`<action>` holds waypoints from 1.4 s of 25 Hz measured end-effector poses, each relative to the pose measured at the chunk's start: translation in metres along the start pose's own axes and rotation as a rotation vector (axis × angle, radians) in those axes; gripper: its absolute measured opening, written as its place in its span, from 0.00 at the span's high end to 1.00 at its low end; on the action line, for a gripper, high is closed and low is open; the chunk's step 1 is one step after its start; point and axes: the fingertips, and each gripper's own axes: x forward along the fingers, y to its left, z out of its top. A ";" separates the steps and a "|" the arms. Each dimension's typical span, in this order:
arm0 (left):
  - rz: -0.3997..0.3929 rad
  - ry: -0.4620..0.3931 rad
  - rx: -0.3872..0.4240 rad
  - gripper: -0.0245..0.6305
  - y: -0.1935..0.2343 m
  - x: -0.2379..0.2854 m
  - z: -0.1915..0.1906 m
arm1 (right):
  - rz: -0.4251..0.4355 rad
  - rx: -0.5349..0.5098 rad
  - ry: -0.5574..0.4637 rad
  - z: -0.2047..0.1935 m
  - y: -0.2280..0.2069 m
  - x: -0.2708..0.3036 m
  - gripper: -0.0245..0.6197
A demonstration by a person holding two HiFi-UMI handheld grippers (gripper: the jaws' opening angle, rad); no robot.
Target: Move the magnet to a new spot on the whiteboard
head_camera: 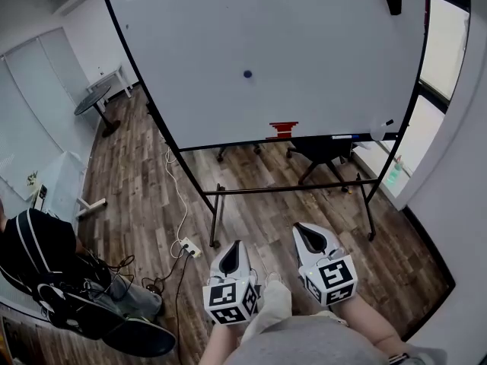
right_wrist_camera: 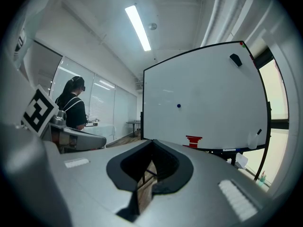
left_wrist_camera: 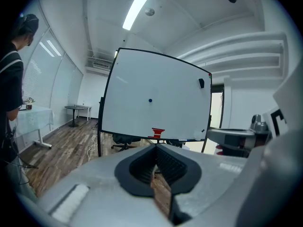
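Magnet point(head_camera: 247, 74): a little dark blue dot, sticking near the middle of the whiteboard point(head_camera: 319, 44), with bare white all around it.
Whiteboard: standing on a black frame on the wood floor, well apart from both grippers.
Left gripper point(head_camera: 236, 246): pointing at the board, its jaws pressing together with nothing in them.
Right gripper point(head_camera: 303, 231): sitting beside the left one, its jaws also closing on each other and holding nothing.
How the magnet is likely feeling: small, light and hard, I am guessing. It is probably clinging tight to the board, and it may be smooth, so it could be slipping out of a weak pinch.
Where to be grabbing: I am thinking the round rim, one jaw on each side, since the flat face is giving nothing to pinch.
What is coming next: one gripper is needing to get close and open up first.
Other things: a red thing point(head_camera: 283, 130) is sitting at the board's bottom edge and a black block point(head_camera: 391, 0) is sticking near the top right corner.
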 end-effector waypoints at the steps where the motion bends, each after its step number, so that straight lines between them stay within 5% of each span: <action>1: -0.005 -0.002 0.003 0.96 0.003 0.010 0.004 | -0.003 0.004 -0.004 0.003 -0.005 0.009 0.96; 19: -0.104 -0.030 0.027 0.96 0.049 0.178 0.086 | -0.059 -0.036 -0.031 0.051 -0.074 0.173 0.96; 35: -0.188 -0.078 0.070 0.96 0.070 0.292 0.138 | -0.128 -0.031 -0.030 0.052 -0.118 0.256 0.96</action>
